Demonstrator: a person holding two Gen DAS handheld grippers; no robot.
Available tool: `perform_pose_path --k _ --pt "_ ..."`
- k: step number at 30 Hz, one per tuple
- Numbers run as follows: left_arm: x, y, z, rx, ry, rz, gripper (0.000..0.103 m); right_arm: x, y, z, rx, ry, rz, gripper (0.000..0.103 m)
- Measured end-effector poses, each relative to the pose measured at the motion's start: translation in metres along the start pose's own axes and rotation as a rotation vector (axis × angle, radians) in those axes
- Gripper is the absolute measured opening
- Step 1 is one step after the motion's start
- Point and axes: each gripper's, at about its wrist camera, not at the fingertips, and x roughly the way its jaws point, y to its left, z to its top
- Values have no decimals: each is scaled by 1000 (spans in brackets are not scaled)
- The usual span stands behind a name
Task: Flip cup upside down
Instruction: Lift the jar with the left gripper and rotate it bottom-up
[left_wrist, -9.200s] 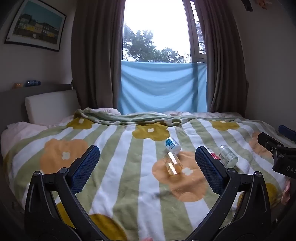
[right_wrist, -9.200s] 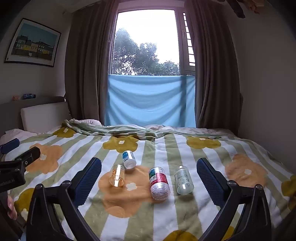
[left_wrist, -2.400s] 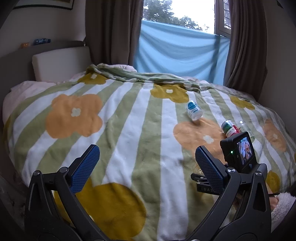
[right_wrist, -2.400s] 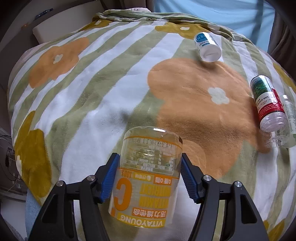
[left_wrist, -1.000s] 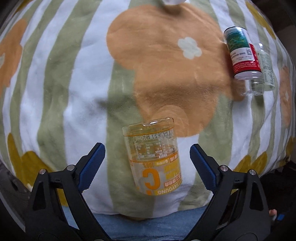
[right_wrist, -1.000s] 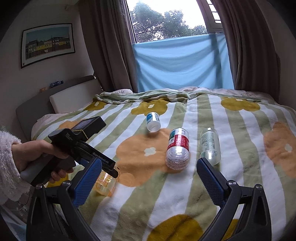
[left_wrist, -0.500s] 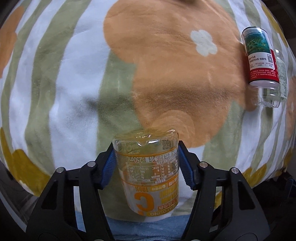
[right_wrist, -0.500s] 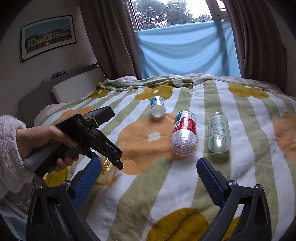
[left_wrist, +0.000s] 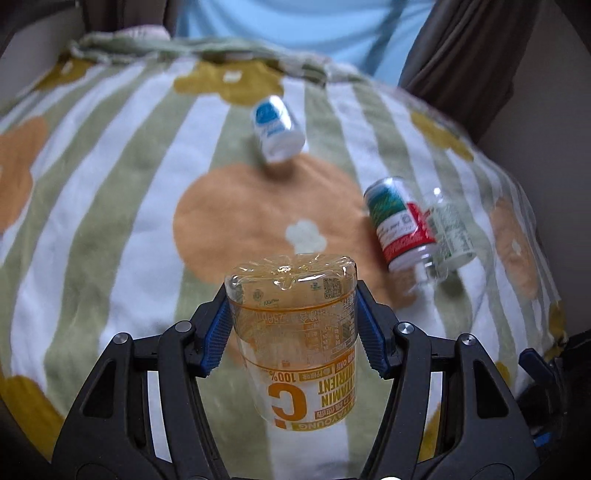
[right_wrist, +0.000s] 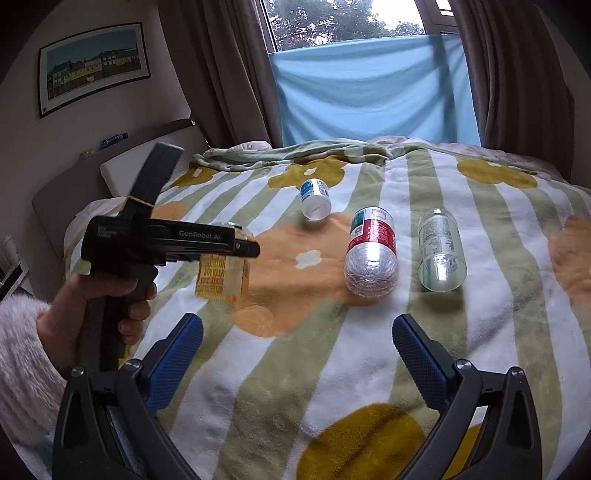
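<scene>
The cup (left_wrist: 299, 332) is clear plastic with orange print. My left gripper (left_wrist: 293, 328) is shut on it and holds it in the air above the blanket, base up, print reading upside down. In the right wrist view the cup (right_wrist: 221, 273) shows behind the left gripper (right_wrist: 243, 249), held level at the left over the bed. My right gripper (right_wrist: 297, 354) is open and empty, low over the near part of the bed.
A striped flower blanket (right_wrist: 332, 369) covers the bed. On it lie a blue-and-white bottle (right_wrist: 314, 199), a red-labelled bottle (right_wrist: 371, 251) and a clear bottle (right_wrist: 441, 251). Headboard and pillow at left, curtains and window behind.
My left gripper closed on the cup, lifted it off the blanket and tipped up to level. The right gripper, which held the cup earlier, stays open and back.
</scene>
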Motion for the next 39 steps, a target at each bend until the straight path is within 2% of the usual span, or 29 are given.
perform_pose_path --k 2,3,5,13,26,31,39 --pt "-8 -9 -14 50 -158 39 58 1 0 -5 -4 6 -15 103" --pt "-8 -10 -21 56 -197 42 58 1 0 -7 -9 9 -23 103" --pt "-5 -7 -23 52 -217 46 58 2 1 -11 -22 12 -38 103" --pt "28 -1 -43 71 -128 73 58 16 4 -21 -32 49 -24 103" --pt "23 -8 -49 134 19 75 58 18 13 -23 -60 65 -17 103" --pt "24 -10 -52 139 55 76 58 16 14 -23 -56 61 -16 103" --pt "24 -9 -52 128 64 67 58 14 14 -23 -62 59 -19 103"
